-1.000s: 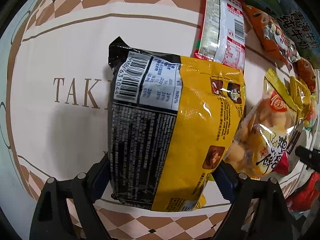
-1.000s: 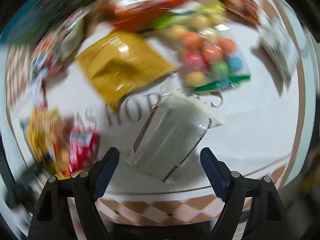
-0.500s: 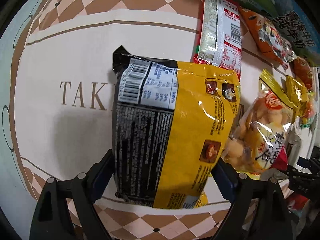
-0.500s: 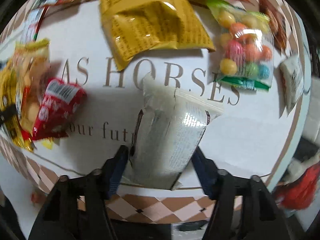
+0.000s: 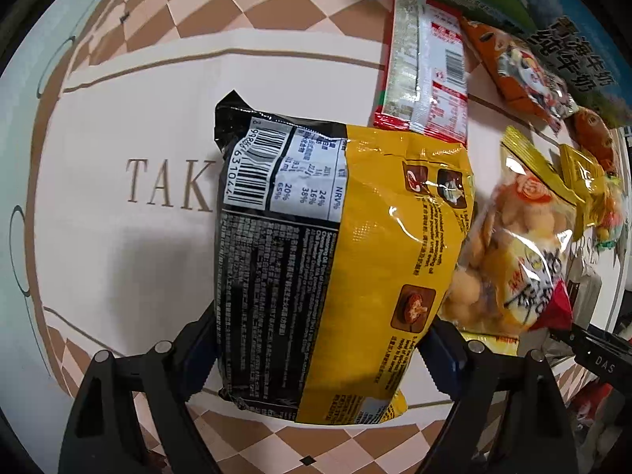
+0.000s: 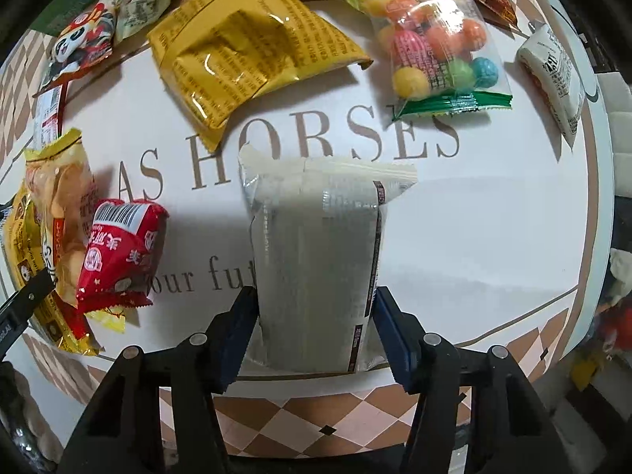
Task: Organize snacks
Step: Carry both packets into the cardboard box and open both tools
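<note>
Left wrist view: left gripper (image 5: 320, 339) clamps a glossy yellow-and-black crinkled foil packet (image 5: 335, 260); right gripper (image 6: 314, 324) apparently squeezes a pale matte plastic pouch (image 6: 316, 252).

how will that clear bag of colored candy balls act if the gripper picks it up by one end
The candy bag would probably sag: its thin clear film looks loose around the round balls, so they would likely slide toward the low end. The glossy film may be slippery in the pads. The balls look hard, so crushing seems a small risk.
</note>
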